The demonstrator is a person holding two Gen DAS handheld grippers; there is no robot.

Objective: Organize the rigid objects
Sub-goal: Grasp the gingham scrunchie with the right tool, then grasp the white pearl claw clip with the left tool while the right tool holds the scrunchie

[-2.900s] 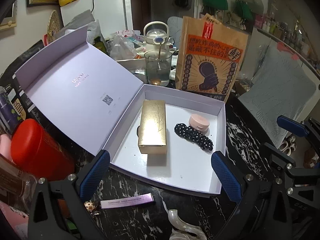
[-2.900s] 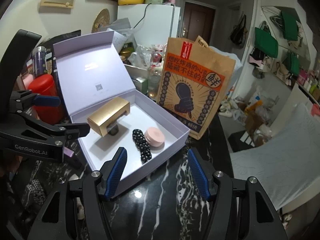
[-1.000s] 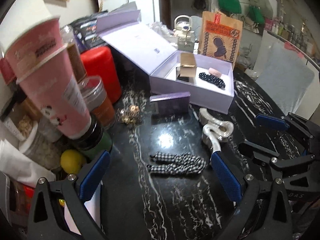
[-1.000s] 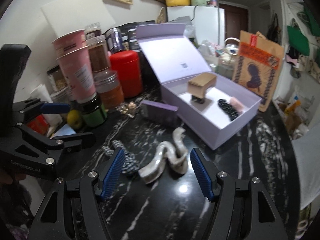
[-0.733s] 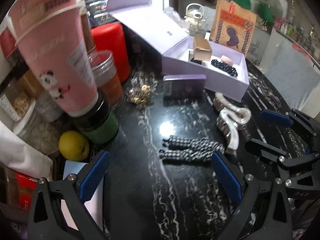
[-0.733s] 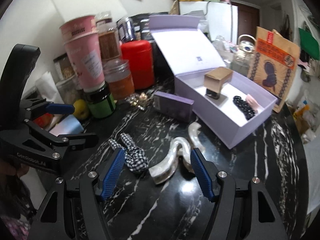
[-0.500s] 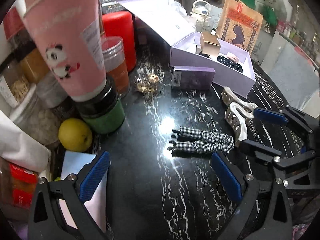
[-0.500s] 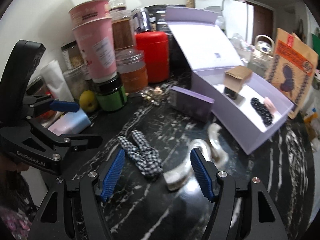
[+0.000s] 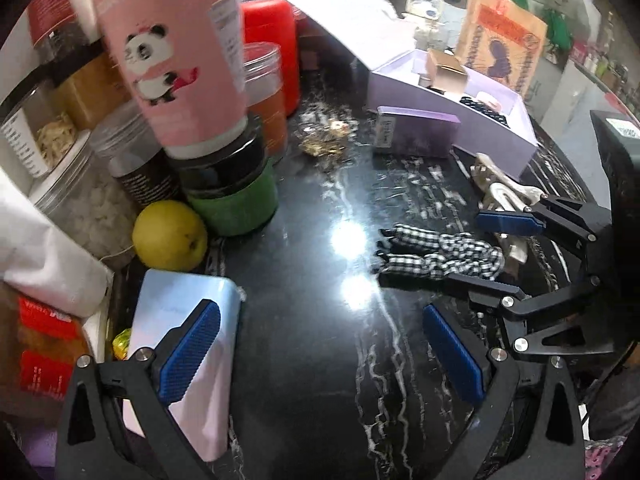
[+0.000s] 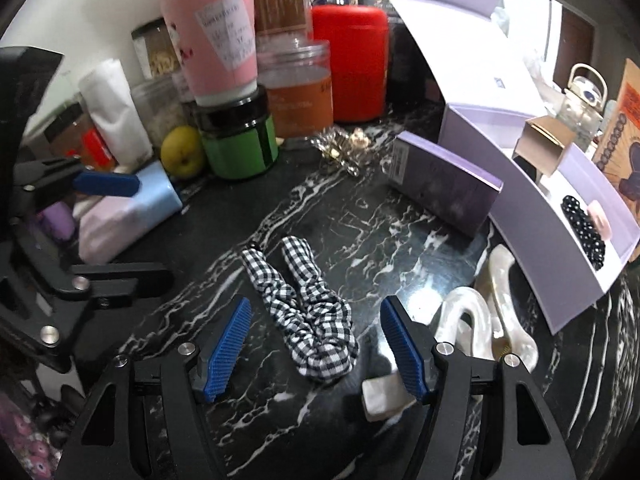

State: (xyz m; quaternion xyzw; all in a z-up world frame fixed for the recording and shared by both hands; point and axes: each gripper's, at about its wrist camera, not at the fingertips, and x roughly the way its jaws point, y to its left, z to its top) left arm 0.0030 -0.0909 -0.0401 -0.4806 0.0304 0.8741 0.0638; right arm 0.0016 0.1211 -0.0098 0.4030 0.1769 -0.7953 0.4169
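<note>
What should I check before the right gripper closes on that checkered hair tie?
1. Right gripper open: ok.
2. Checkered hair tie between its fingers: ok, looped end sits in the gap.
3. Pearl hair claw outside the gap: ok, just beyond the right finger.
4. Left gripper out of the way: ok, open and empty, off to the side.
5. Lavender box open with free floor: ok.
6. Fingers low enough to pinch: cannot tell.
</note>
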